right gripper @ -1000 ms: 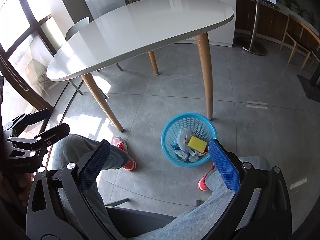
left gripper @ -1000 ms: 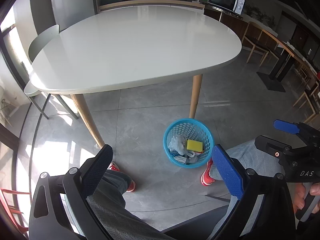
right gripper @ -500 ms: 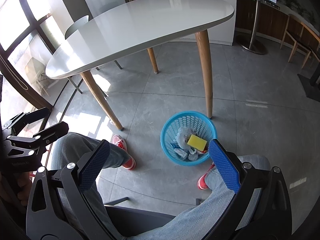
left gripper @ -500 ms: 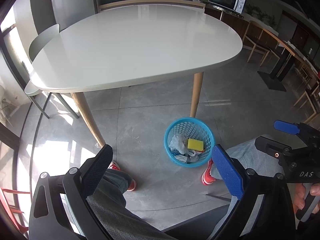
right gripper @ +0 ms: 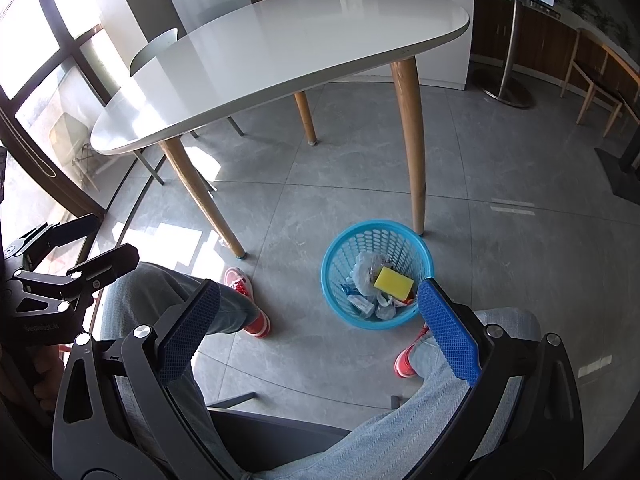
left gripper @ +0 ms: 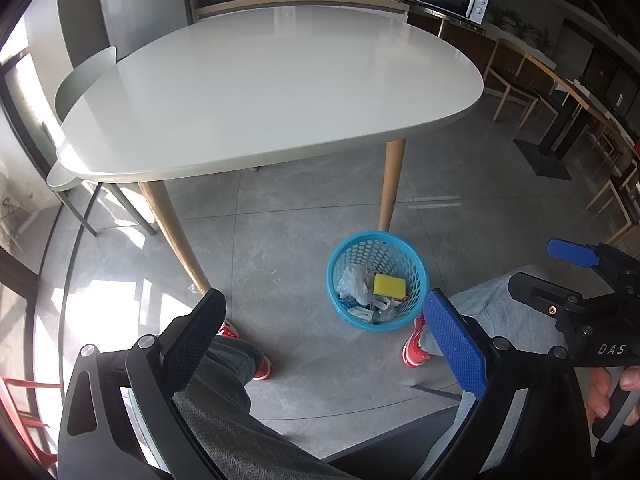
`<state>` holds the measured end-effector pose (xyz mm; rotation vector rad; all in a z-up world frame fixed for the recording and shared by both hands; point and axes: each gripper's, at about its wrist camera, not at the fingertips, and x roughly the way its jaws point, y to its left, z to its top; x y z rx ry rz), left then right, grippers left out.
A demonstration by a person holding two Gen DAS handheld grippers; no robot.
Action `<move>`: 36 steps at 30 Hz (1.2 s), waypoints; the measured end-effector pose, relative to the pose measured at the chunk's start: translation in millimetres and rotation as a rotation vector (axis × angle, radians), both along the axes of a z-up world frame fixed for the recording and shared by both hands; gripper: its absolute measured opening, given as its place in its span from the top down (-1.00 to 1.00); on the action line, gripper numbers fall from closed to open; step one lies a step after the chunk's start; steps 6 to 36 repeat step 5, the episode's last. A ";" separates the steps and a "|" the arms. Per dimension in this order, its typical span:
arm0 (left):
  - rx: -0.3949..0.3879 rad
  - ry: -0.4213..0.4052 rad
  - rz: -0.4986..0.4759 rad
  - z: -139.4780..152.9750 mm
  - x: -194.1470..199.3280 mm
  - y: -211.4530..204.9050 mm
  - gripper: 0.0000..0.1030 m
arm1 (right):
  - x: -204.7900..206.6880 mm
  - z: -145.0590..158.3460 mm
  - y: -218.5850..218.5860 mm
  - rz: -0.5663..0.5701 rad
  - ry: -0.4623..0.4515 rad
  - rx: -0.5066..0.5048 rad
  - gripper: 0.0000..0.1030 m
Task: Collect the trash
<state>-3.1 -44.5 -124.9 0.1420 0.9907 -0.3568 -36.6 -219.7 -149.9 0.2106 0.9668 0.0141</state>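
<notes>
A bright blue basket (left gripper: 416,276) with a pattern of round holes in its wall is showing a yellow sponge (left gripper: 389,284), a whitish crumpled bag (left gripper: 352,280) and small blue and red scraps inside. The table (left gripper: 280,80) is gleaming white on top, with pale wooden legs (left gripper: 391,184). The floor (left gripper: 280,208) is lying in grey, faintly marbled tiles. The left gripper (left gripper: 320,340) is wearing blue, dotted pads (left gripper: 454,344) on a black frame; the right gripper (right gripper: 316,328) is showing the same blue waffle-textured pads (right gripper: 448,334). The person's shoes (right gripper: 256,322) are glowing red with white soles, under grey trousers (right gripper: 400,432). A chair (left gripper: 82,84) is looking pale green.
</notes>
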 end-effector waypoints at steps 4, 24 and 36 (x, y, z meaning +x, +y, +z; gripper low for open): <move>0.000 -0.002 0.004 1.1 1.7 1.6 -0.89 | 0.2 -0.4 0.0 -0.001 0.001 0.000 -0.83; 0.000 -0.002 0.003 1.3 1.9 1.7 -0.89 | 0.3 -0.4 -0.1 0.000 0.000 0.001 -0.83; 0.000 -0.002 0.003 1.3 1.9 1.7 -0.89 | 0.3 -0.4 -0.1 0.000 0.000 0.001 -0.83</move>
